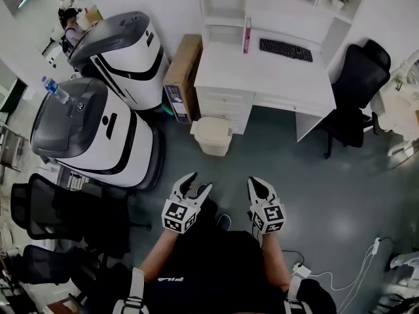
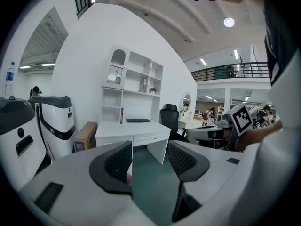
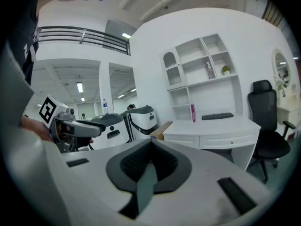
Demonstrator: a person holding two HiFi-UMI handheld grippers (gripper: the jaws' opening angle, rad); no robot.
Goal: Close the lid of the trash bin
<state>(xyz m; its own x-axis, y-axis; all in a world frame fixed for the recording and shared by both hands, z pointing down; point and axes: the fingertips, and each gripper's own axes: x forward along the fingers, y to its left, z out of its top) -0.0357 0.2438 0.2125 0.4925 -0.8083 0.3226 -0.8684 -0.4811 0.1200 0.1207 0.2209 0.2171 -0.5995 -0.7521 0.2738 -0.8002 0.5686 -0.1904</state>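
Left gripper jaws apart, right gripper jaws together; one trash bin.

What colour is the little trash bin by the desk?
Cream, a pale beige. The trash bin shows best in the head view.

Matt cream plastic trash bin, smooth white painted desk, glossy grey-green floor, brown cardboard box

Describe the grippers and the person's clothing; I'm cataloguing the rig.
The left gripper and right gripper are alike: white shells, black ribbed pads on two curved jaws, and a cube with black-and-white square markers at the back. The person wears a black top.
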